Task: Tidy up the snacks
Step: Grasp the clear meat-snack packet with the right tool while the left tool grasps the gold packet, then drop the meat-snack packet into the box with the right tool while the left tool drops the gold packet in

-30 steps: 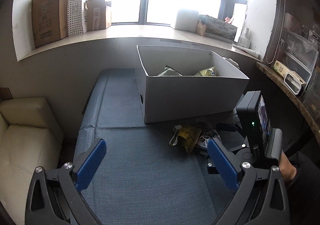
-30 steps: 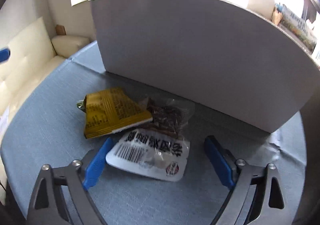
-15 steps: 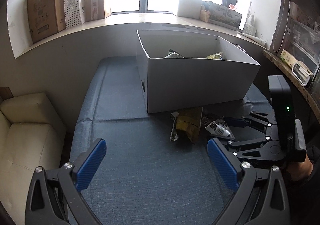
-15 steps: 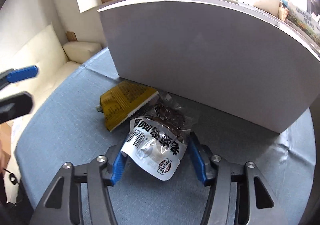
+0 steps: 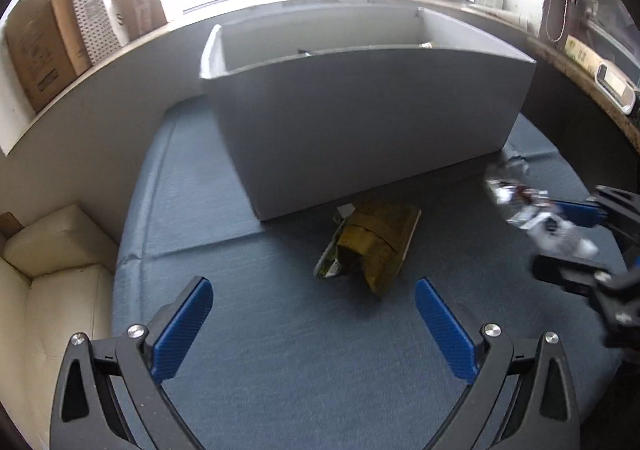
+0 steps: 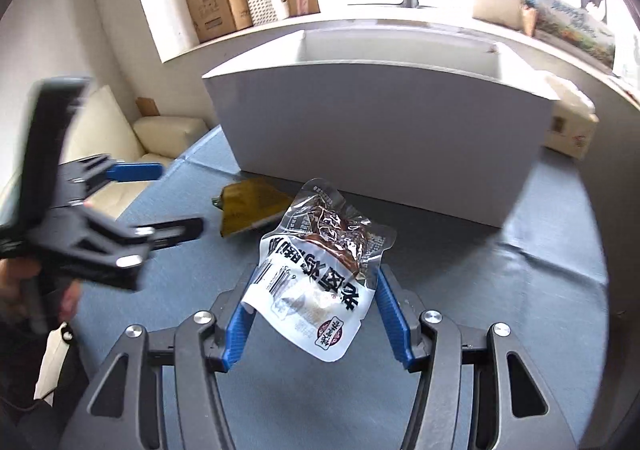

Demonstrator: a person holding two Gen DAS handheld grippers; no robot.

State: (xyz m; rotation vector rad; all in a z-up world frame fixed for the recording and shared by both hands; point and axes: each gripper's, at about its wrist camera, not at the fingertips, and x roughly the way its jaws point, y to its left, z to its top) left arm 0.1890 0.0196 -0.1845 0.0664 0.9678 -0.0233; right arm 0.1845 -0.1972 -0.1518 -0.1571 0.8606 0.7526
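Observation:
My right gripper (image 6: 316,310) is shut on a white and clear snack packet (image 6: 320,282) and holds it lifted above the blue table, in front of the white box (image 6: 380,134). The packet and gripper also show blurred at the right of the left wrist view (image 5: 536,218). A yellow snack packet (image 5: 372,246) lies on the table just in front of the box (image 5: 360,122). My left gripper (image 5: 312,326) is open and empty, low over the table, a short way in front of the yellow packet (image 6: 252,210).
The blue cloth-covered table (image 5: 280,370) has a cream sofa (image 5: 48,282) at its left. Cardboard boxes (image 5: 36,46) stand on the window ledge behind. A shelf with items (image 5: 600,62) runs along the right.
My right gripper has closed on the white packet and lifted it off the table, away from the yellow packet. My left gripper has moved forward and down toward the yellow packet.

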